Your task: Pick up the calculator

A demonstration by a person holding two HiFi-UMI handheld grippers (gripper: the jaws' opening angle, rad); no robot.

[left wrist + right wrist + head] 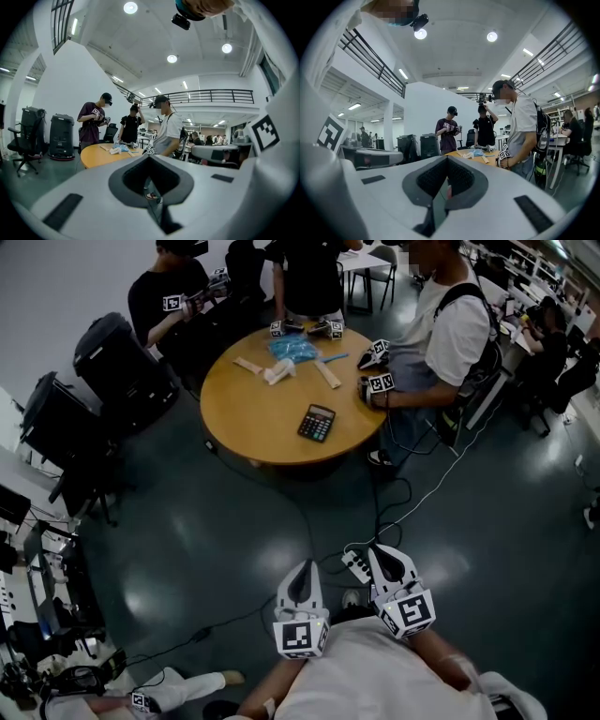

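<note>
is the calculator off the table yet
No, the calculator lies flat on the round wooden table, far ahead of the left gripper and the right gripper, both empty.

Dim head view, glare on glossy floor [441, 563], bright ceiling lights [131, 7], fisheye-warped dark edges

Open dark floor [234, 521] lay between the near side and the round wooden table [253, 418]. A white power strip [357, 565] and loose cables [401, 486] crossed it at the right. The black calculator [317, 423] sat by the table's near edge with bare top around it; pale wooden sticks [328, 374] and a blue plastic bag [292, 349] lay farther back. A person in a white shirt [450, 324] stood against the table's right side, and a black office chair [66, 442] stood at the left.
</note>
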